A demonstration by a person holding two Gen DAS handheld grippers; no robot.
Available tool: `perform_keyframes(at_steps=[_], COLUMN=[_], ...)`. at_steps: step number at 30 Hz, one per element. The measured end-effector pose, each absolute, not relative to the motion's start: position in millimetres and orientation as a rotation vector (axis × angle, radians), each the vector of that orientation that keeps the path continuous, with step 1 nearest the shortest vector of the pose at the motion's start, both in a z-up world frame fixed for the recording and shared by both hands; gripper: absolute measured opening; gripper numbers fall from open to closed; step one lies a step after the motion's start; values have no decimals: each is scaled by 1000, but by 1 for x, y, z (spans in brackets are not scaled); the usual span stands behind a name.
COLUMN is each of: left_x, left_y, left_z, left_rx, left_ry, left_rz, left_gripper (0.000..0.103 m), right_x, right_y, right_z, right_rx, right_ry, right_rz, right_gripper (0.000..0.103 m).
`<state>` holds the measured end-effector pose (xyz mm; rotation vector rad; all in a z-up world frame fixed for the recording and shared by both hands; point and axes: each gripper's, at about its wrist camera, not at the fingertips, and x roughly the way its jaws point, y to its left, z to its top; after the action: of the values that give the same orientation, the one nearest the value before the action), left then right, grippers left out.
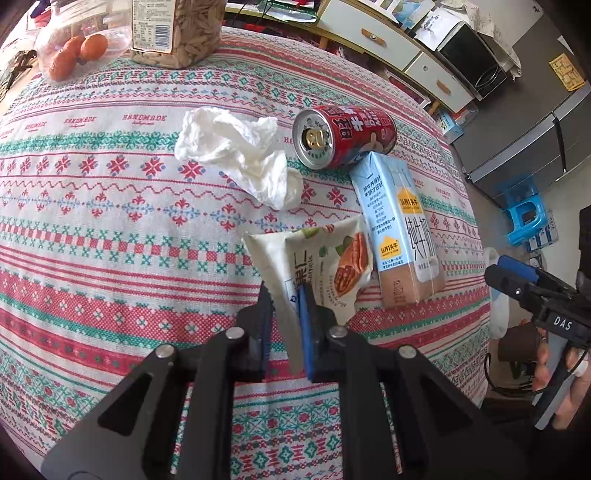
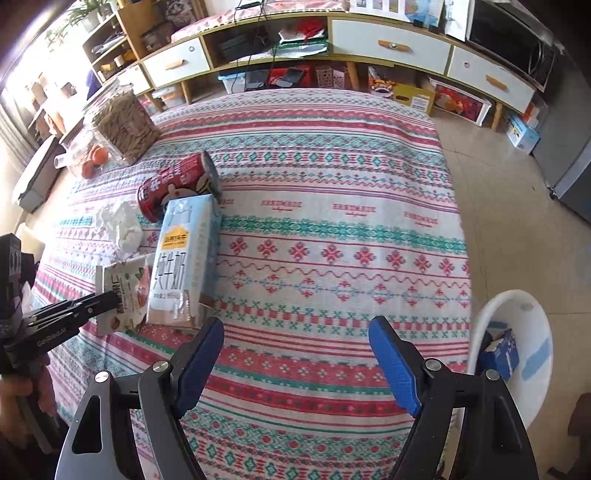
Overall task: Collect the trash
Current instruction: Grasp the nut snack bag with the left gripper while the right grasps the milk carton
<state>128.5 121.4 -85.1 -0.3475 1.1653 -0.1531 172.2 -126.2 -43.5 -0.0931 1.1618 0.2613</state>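
Note:
My left gripper is shut on the near edge of a pecan snack wrapper and holds it tilted up from the patterned tablecloth. The wrapper also shows in the right wrist view. Beside it lie a light-blue milk carton, a red can on its side and a crumpled white tissue. My right gripper is open and empty above the cloth, right of the carton. A white trash bin stands off the table's right edge.
A bag of seeds and a bag of oranges sit at the table's far left corner. A low cabinet with drawers, boxes under it and a blue stool stand on the floor beyond the table.

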Motion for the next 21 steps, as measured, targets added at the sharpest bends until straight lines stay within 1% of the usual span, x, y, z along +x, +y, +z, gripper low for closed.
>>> perform_keyframes(at_steps=[3, 10, 16, 17, 18, 19, 21], left_x=[120, 98, 86, 87, 87, 90, 90], left_y=[125, 146, 158, 158, 159, 157, 156], left_z=[-70, -49, -48, -48, -48, -47, -44], left_rx=[-338, -336, -358, -362, -370, -379, -413], left_ry=[1126, 1054, 1050, 1053, 1056, 1060, 1067], left_rz=[-145, -94, -78, -74, -69, -66, -67], left_gripper=[9, 9, 9, 9, 9, 9, 9], right_x=[171, 172, 180, 182, 183, 186, 187], right_y=[-103, -61, -39, -39, -37, -36, -36], right_z=[-46, -60, -80, -83, -87, -89, -91], right_rx=[-113, -103, -134, -133, -132, -131, -138], right_ry=[1162, 1190, 1219, 1225, 1232, 1244, 1247], right_rz=[317, 420, 411, 406, 404, 412, 407], right_gripper=[82, 82, 80, 75, 61, 54, 52])
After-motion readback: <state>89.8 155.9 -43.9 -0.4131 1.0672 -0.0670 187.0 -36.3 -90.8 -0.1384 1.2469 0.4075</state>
